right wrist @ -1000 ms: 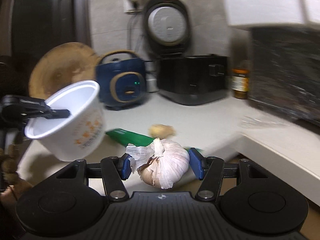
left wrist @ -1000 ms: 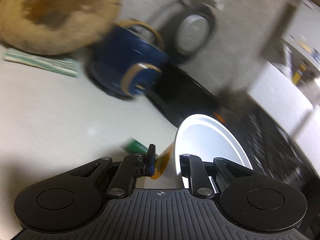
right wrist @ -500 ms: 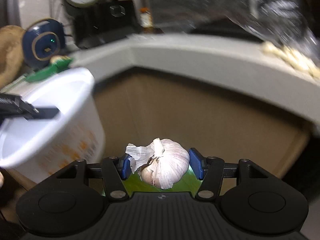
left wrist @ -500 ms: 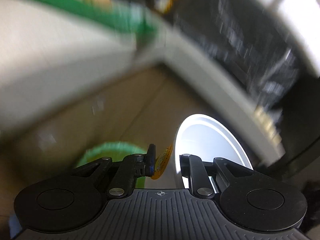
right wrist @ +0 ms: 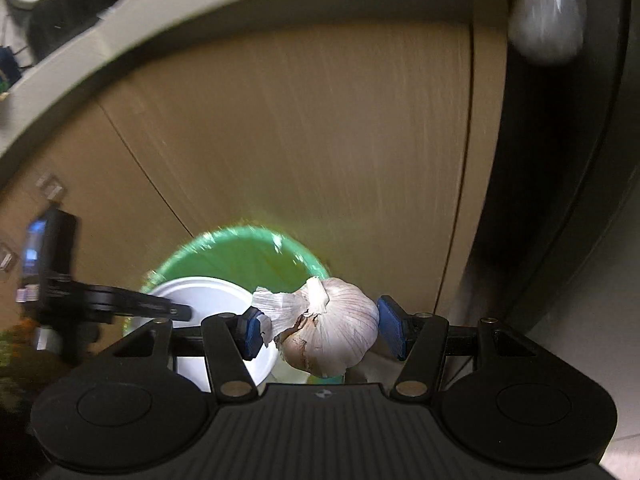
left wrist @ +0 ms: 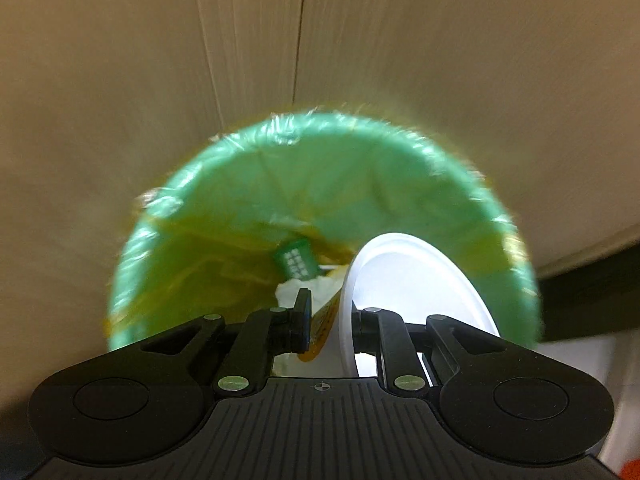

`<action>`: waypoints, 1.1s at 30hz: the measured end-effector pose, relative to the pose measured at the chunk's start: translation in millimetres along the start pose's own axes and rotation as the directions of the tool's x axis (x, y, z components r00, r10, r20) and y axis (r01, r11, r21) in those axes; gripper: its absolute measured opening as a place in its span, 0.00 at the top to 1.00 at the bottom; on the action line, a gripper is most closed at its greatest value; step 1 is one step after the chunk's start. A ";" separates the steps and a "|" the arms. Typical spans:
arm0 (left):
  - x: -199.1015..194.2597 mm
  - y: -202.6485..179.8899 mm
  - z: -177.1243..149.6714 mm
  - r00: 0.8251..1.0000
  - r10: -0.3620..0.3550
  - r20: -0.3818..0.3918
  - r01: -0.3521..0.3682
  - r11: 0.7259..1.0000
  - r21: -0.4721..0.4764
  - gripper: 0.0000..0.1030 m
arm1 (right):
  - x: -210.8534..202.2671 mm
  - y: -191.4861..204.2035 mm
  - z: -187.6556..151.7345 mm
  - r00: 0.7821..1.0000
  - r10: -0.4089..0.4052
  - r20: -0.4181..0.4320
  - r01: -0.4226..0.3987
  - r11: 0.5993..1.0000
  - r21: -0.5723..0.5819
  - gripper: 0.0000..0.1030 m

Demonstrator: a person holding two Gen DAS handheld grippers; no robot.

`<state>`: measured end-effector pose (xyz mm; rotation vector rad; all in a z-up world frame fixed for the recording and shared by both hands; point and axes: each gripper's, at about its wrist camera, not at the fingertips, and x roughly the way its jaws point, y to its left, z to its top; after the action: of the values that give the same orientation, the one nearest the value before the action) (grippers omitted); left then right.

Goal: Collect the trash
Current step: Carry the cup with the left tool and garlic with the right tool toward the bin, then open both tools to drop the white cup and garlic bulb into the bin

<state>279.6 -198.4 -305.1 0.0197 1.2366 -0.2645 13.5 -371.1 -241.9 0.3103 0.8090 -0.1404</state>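
Observation:
My left gripper (left wrist: pixel 329 312) is shut on the rim of a white paper cup (left wrist: pixel 404 276) with orange print, one finger inside the cup and one outside. It hangs over a round trash bin lined with a green bag (left wrist: pixel 360 176); a green packet (left wrist: pixel 297 261) and white scraps lie inside. My right gripper (right wrist: pixel 320 330) is shut on a whole garlic bulb (right wrist: pixel 334 328) with loose papery skin, held above the near edge of the same bin (right wrist: pixel 240 256). In the right wrist view the cup (right wrist: pixel 208 300) and the left gripper (right wrist: pixel 182 312) hang to the left, over the bin.
Tan cabinet doors (right wrist: pixel 300 140) stand behind the bin, under a pale countertop edge (right wrist: pixel 160 12) with dark appliances (right wrist: pixel 64 12) at the upper left. A dark tall surface (right wrist: pixel 560 160) rises on the right.
Both grippers have dropped from the countertop down in front of the cabinet doors and tilted downward, carrying cup and garlic. The green-lined bin has come fully into view beneath them.

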 end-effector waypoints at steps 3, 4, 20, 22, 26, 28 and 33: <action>48.7 6.7 4.4 1.000 -0.026 0.010 0.026 0.998 -0.050 0.78 | 22.8 -5.2 0.1 0.999 0.003 -0.045 -0.002 1.000 0.012 0.44; 66.1 8.5 3.6 1.000 -0.026 -0.007 0.025 0.999 -0.036 0.77 | 30.2 -5.9 -0.3 0.998 0.003 -0.058 -0.002 1.000 0.013 0.44; 52.6 46.9 -19.1 0.992 -0.072 -0.100 0.063 0.993 -0.096 0.76 | 97.2 30.8 -4.5 0.983 0.045 -0.178 -0.056 0.997 -0.058 0.44; 27.3 48.1 -27.3 0.995 -0.075 -0.061 0.071 0.995 -0.066 0.76 | 104.9 38.3 -2.8 0.979 0.067 -0.193 -0.080 0.995 -0.062 0.44; -1.6 49.9 -44.4 0.997 -0.078 -0.004 0.078 0.997 -0.010 0.76 | 133.7 62.3 2.6 0.973 0.094 -0.212 -0.113 0.990 -0.084 0.44; -9.9 51.1 -47.9 0.997 -0.076 0.012 0.076 0.997 0.001 0.76 | 150.9 71.9 4.5 0.972 0.089 -0.220 -0.113 0.988 -0.101 0.44; -16.4 55.1 -48.7 0.994 -0.093 0.064 0.094 0.995 -0.013 0.76 | 196.4 92.0 7.5 0.951 0.048 -0.306 -0.087 0.989 -0.115 0.44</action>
<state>241.0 -134.1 -313.0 -0.0601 1.1785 -0.3349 175.1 -287.5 -360.1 0.2407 1.1058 0.0255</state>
